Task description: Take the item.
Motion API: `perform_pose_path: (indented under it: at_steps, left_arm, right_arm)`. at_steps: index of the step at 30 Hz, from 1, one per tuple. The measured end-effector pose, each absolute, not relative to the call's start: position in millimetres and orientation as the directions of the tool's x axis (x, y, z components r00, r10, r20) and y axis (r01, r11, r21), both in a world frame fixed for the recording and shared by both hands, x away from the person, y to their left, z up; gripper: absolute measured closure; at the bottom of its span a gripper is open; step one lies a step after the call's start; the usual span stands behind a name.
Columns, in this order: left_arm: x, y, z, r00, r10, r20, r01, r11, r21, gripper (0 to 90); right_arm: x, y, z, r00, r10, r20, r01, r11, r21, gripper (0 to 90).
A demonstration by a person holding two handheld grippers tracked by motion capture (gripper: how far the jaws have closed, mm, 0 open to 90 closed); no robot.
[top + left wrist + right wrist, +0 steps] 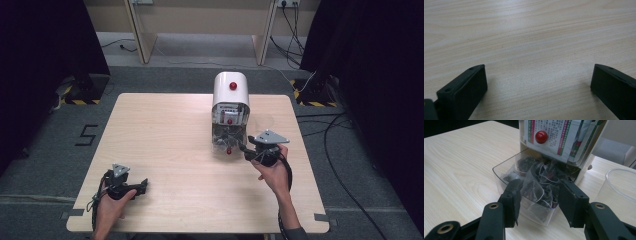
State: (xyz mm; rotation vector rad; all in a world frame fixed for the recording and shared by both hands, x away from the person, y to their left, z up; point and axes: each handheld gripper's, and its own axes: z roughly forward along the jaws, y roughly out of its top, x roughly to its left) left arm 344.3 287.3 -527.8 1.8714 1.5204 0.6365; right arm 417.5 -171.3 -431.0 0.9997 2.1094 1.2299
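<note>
A white dispenser (231, 92) with red knobs stands at the table's far middle. Its clear drawer (506, 167) is pulled out toward me and holds several mesh tea bags with dark leaves and white strings. My right gripper (540, 182) reaches into the drawer from the right side, and its jaws are shut on one pyramid tea bag (532, 190) that sits up above the others. In the high view, the right gripper (243, 147) is at the drawer's (227, 137) front corner. My left gripper (140, 187) lies near the table's front left, and its jaws (539, 66) are wide open over bare wood.
A clear plastic cup (619, 182) stands just right of the dispenser, close to my right hand. The wooden table (165, 130) stretches wide to the left. Cables trail on the floor to the right of the table.
</note>
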Motion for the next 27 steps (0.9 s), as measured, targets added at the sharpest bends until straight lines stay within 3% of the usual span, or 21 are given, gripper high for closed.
perform_pose_path:
  at_steps: [27]
  left_arm:
    - [344,287,-528,0.213,0.977,-0.023,0.669,-0.129,0.732,0.0]
  right_arm:
    - [448,-148,-447,-0.62,0.785,0.0,0.392,0.31,0.866,59.0]
